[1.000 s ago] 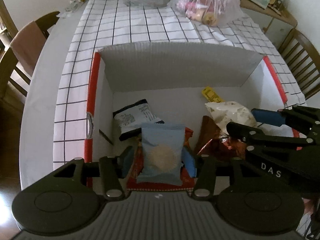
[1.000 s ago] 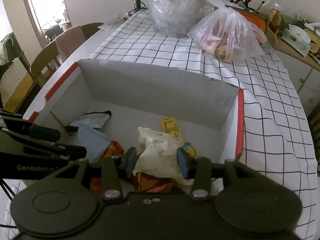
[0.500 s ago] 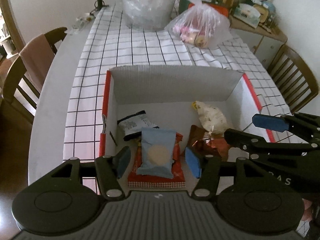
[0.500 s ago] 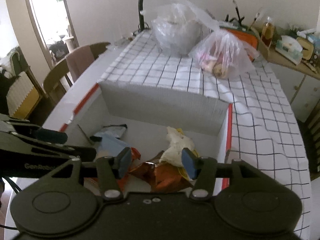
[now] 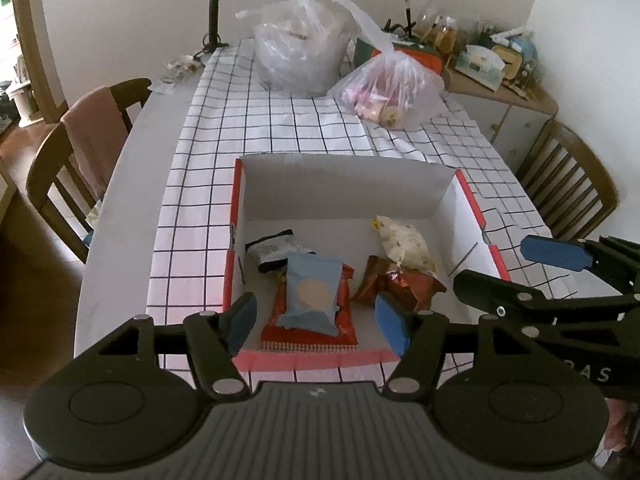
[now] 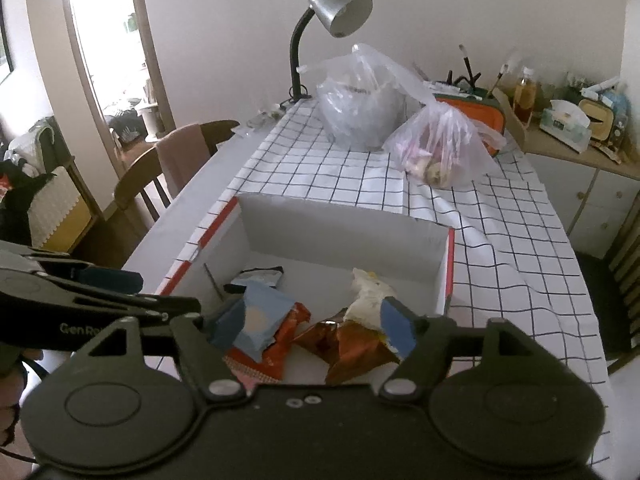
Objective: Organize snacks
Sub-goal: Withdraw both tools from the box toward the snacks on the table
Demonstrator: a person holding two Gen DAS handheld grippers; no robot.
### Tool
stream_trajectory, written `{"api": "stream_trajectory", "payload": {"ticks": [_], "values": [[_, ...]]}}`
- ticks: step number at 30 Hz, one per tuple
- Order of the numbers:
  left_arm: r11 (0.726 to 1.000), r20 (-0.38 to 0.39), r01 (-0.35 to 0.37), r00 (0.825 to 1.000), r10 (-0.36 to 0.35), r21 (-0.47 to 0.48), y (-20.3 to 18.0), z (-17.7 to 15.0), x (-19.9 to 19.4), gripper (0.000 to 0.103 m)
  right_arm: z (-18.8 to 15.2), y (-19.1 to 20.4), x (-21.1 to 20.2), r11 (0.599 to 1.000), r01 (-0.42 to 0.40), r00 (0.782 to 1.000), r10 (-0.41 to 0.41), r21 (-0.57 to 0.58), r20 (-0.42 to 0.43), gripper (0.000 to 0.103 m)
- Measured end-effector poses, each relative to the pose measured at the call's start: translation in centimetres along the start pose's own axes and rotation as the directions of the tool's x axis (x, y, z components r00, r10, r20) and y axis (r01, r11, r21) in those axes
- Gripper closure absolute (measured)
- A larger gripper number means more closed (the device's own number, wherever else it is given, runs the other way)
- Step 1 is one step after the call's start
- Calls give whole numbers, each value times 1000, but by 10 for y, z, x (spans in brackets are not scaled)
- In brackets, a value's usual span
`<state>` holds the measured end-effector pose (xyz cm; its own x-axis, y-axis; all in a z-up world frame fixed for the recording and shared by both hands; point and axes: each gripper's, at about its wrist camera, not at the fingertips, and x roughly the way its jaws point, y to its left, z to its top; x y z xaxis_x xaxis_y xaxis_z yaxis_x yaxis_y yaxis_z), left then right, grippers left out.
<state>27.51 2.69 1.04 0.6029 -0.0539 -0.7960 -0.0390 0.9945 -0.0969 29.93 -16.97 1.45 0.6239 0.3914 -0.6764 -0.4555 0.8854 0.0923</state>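
Note:
A white box with red edges (image 5: 344, 182) (image 6: 340, 228) stands on the checked tablecloth. Inside lie a blue packet (image 5: 314, 294) (image 6: 256, 320) on a red packet (image 5: 308, 330), a black-and-white packet (image 5: 274, 248), a white packet (image 5: 404, 246) (image 6: 370, 300) and a brown foil packet (image 5: 400, 284) (image 6: 348, 344). My left gripper (image 5: 318, 322) hangs above the box's near edge, its jaws opening, nothing pressed between them. My right gripper (image 6: 308, 326) hovers over the box, jaws opening and empty; it also shows at the right of the left wrist view (image 5: 516, 268).
Two plastic bags (image 5: 298, 58) (image 5: 390, 90) sit at the table's far end beside a desk lamp (image 6: 334, 12). Wooden chairs (image 5: 84, 148) (image 5: 568, 176) stand at both sides. A cluttered sideboard (image 6: 576, 132) is at the far right.
Both grippers rose and drew back from the box. The left let go of the blue packet, the right let go of the white packet, and both jaws widened. The packets stay in the box.

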Motion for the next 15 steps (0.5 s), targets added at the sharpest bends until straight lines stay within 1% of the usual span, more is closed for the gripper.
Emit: {"api": "stream_trajectory", "payload": {"ticks": [2,6,10,12,14,15], "values": [[1000,15,5,1000,-4,-4,0,-5,-8,35,-3,2,-8,1000,-6,1000,6,2,7,22],[1000,58,-2,998,2,5,0,-19,-26,30,-14,9,-22,1000,-17,1000,17,-6,20,19],[1000,75,18,997,-18,3,2,-32,-39,27,-27,12,-35,999,-34,999,34,-4,31,14],[1000,93,2,996,-1,-7,3,-40,-45,22,-33,14,-41,999,-37,999,37,-3,32,11],[999,114,-31,993,32,-9,3,-47,-49,22,-41,15,-46,999,-38,999,38,-3,32,3],[999,122,-38,992,39,-8,3,-51,-51,22,-44,16,-48,999,-35,999,35,-2,36,1]]}}
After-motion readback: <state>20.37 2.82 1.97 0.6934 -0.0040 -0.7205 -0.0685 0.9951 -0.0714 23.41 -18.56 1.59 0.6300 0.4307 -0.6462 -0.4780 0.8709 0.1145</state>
